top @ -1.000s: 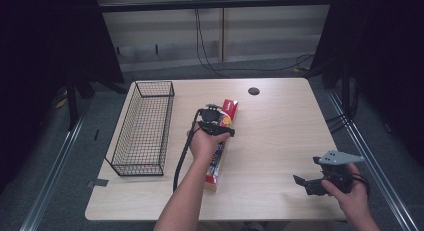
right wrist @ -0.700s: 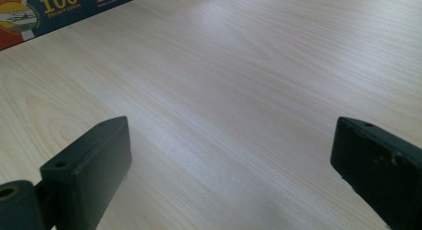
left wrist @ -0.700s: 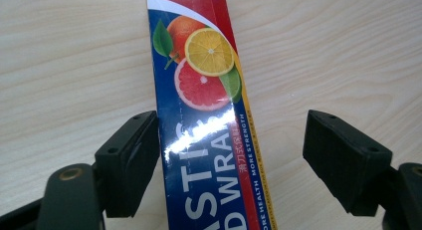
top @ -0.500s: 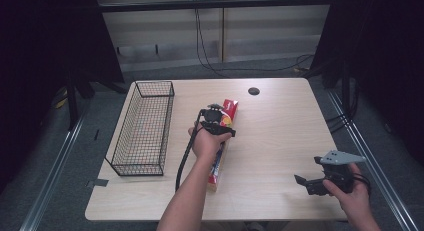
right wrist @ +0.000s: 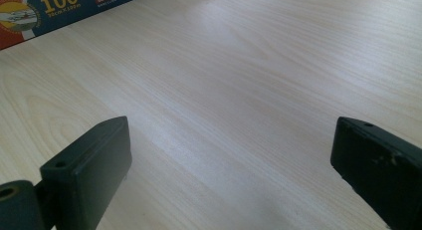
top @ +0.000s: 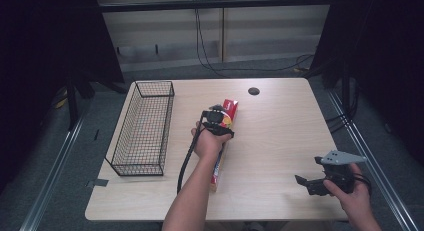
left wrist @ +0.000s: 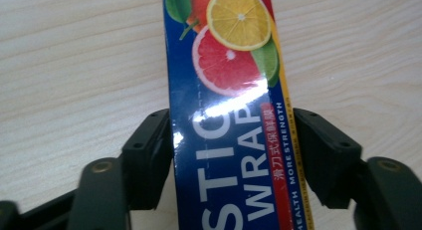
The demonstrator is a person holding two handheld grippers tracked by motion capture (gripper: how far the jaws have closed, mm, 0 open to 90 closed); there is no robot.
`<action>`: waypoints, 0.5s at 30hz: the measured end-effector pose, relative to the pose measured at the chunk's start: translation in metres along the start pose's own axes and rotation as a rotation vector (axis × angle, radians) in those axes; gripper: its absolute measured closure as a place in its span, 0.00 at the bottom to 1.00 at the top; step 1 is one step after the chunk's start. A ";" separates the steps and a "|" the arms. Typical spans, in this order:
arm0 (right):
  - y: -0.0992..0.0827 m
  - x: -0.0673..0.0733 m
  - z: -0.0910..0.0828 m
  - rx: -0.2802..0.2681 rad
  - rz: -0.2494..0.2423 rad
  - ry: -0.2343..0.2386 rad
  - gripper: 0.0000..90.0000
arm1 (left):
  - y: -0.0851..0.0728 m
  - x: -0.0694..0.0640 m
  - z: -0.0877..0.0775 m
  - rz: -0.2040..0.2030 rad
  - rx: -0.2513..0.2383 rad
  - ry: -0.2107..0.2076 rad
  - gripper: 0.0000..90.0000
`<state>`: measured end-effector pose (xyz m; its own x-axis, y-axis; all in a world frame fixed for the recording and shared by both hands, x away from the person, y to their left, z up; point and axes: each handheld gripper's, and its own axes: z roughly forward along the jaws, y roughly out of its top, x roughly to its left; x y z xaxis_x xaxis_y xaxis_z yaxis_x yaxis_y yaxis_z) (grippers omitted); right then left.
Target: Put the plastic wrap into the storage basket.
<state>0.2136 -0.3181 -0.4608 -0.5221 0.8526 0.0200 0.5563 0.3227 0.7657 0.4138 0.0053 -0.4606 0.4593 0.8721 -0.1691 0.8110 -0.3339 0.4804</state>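
The plastic wrap box (top: 223, 141) is long & narrow, lying flat on the table (top: 280, 126) about mid-table, its long axis running near-to-far w/ the far end tipped a bit right. Far end shows red; the near end pokes out past the person's left forearm. In the left gripper view the box (left wrist: 234, 115) face is dark blue w/ big white letters, a red strip of small print along the right side, a yellow edge stripe, plus a printed lemon slice, grapefruit half & green leaves at the far end. Glossy, w/ a glare patch mid-face.

Left gripper (top: 216, 122) sits over the box's far half. Its jaws have just been closing & now press on the box's two long sides, one pad each side, box between them.

Right gripper (top: 312, 183) is held near the table's near-right corner, well apart from the box; jaws stand wide apart w/ nothing between, bare wood below. In the right gripper view the box (right wrist: 64, 8) shows at far left.

Wire basket (top: 145, 127), black mesh, stands left of the box, near but not touching, long side roughly parallel. Right of the box the tabletop is open out to the right edge. Small dark round hole (top: 253, 91) near the far edge.

Table is pale wood grain, rounded corners. Beyond it: grey floor, cables, dark curtains either side.
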 end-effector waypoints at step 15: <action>0.000 -0.001 -0.001 0.001 -0.006 0.003 0.03 | 0.015 -0.013 -0.002 -0.046 0.147 0.090 0.49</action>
<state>0.2133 -0.3191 -0.4595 -0.5270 0.8497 0.0174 0.5538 0.3278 0.7654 0.4189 -0.0102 -0.4494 0.3919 0.9137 -0.1074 0.8775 -0.3361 0.3422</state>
